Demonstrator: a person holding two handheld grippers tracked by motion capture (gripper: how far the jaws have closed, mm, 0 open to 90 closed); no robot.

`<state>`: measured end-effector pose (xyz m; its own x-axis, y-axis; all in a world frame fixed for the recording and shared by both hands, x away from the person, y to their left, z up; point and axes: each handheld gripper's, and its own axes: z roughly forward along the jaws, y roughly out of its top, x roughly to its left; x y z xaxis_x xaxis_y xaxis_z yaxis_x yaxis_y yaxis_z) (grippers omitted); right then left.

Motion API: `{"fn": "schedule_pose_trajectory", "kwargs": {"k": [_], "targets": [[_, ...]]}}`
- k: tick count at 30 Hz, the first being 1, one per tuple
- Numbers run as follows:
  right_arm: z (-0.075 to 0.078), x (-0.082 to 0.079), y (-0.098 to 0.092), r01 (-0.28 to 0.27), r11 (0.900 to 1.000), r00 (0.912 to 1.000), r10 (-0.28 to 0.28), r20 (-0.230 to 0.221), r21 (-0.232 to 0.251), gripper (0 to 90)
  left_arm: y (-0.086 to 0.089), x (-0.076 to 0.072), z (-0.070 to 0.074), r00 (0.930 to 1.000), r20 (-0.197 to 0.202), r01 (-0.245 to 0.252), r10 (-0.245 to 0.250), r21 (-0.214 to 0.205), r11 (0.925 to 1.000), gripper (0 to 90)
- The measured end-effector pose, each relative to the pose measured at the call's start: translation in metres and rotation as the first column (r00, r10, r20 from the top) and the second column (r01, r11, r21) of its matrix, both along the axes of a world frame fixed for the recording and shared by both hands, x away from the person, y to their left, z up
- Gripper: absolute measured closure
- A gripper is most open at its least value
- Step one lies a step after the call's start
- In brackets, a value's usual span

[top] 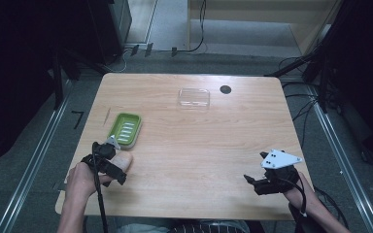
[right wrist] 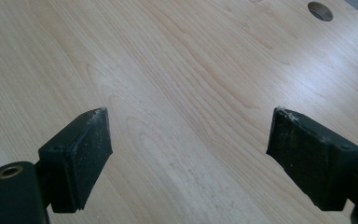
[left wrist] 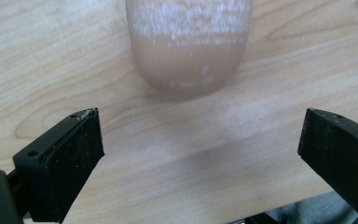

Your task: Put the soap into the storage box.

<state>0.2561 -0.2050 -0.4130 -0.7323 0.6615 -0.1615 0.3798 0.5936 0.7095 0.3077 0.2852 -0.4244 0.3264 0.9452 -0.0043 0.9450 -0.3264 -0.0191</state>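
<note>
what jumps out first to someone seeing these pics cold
The bright green soap dish stands out at the left of the wooden table, just beyond the left tongs. A clear plastic lid lies toward the far edge, and a tan bar sits ahead of the left tongs' open jaws.

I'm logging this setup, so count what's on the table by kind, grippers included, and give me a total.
Green soap dish: 1
Clear lid: 1
Pale bar of soap, just ahead of the left gripper: 1
Grippers: 2, left gripper and right gripper, both open
Total: 5
</note>
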Motion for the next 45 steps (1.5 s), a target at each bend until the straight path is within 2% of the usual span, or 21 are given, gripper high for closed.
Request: {"fn": "schedule_pose_trajectory", "kwargs": {"k": [14,24,30,45], "targets": [[0.000,0.000,0.000,-0.001,1.0000,1.0000,0.001,0.001,0.002,13.6,-0.010,0.020,-0.003,0.9993,0.038,-0.002,0.002,0.002,1.0000,0.7],[0.000,0.000,-0.001,-0.001,1.0000,1.0000,0.001,0.002,0.003,13.6,-0.014,0.033,-0.011,0.9994,0.034,-0.004,0.004,0.008,1.0000,1.0],[0.000,0.000,-0.001,-0.002,1.0000,1.0000,0.002,0.002,0.004,13.7,-0.011,0.040,-0.012,0.9980,0.061,-0.019,0.018,0.011,0.9998,11.3],[0.000,0.000,-0.001,-0.002,1.0000,1.0000,0.002,0.000,0.005,13.7,-0.011,0.042,-0.019,0.9971,0.072,-0.024,0.025,-0.014,0.9996,31.4]]}}
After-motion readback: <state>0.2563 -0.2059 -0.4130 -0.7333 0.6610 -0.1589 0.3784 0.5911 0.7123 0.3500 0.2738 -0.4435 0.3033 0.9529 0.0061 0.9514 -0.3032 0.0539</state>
